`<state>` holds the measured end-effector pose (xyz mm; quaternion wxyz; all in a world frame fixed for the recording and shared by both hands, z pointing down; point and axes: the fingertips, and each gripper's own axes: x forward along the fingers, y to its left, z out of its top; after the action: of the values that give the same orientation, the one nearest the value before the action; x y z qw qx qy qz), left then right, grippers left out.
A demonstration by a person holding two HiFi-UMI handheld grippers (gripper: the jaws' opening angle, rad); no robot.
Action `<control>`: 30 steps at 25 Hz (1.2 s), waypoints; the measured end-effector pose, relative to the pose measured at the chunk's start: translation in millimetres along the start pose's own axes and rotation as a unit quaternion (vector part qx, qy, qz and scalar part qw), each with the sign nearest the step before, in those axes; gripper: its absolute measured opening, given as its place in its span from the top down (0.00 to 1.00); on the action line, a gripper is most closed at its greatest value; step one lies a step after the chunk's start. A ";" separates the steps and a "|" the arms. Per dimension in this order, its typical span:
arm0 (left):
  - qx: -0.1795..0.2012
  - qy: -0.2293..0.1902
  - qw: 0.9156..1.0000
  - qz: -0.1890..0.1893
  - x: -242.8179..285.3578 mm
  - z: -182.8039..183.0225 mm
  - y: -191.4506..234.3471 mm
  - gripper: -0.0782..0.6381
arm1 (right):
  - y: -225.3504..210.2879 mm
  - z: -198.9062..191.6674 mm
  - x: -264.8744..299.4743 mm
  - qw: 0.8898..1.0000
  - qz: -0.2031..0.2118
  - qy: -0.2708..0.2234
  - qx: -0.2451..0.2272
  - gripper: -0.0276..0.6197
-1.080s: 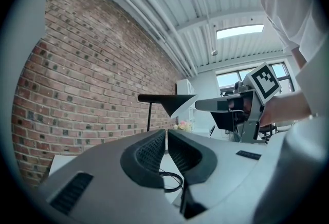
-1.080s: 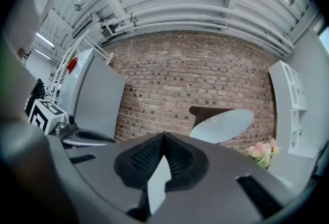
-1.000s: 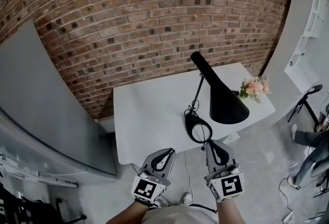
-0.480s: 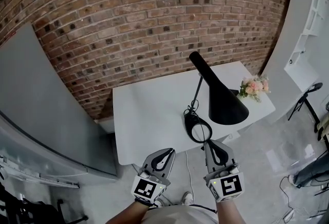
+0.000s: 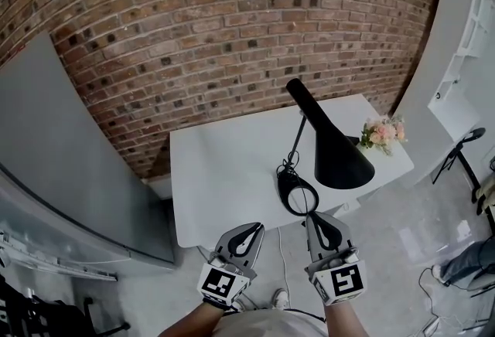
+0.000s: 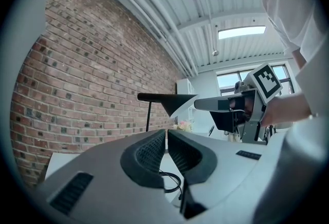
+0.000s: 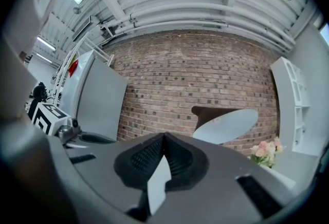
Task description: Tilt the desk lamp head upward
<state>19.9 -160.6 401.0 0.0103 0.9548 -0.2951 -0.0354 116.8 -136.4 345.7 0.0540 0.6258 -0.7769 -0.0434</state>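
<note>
Black lamp head (image 5: 338,151) at 1 o'clock; my left claw (image 5: 254,226), right claw (image 5: 315,216) clenched, empty. Hard shove could tip it over.

Black desk lamp (image 5: 336,150) on white table (image 5: 224,173), brick wall (image 5: 232,18) behind

Left gripper (image 5: 249,230), right gripper (image 5: 315,218), side by side (jaws closed, empty)

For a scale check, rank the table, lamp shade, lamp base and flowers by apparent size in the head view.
1. table
2. lamp shade
3. lamp base and flowers: these look about alike, so they are left unranked.
</note>
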 end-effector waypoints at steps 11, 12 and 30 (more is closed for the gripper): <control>0.001 0.007 1.000 -0.012 -2.1 -3.2 -5.4 0.86 | -0.8 -2.4 -7.5 1.000 -0.012 0.006 0.001 0.94; 0.000 0.008 1.000 -0.012 -2.7 -3.7 -6.0 0.86 | -0.6 -2.5 -8.0 1.000 -0.012 0.007 0.001 0.94; -0.007 0.006 1.000 -0.022 -4.7 -2.9 -11.3 0.86 | 0.4 -3.8 -18.6 1.000 -0.022 0.014 0.002 0.94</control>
<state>22.6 -148.6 403.7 0.0181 0.9611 -0.2738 -0.0321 120.8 -118.2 349.0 0.0630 0.6433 -0.7622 -0.0340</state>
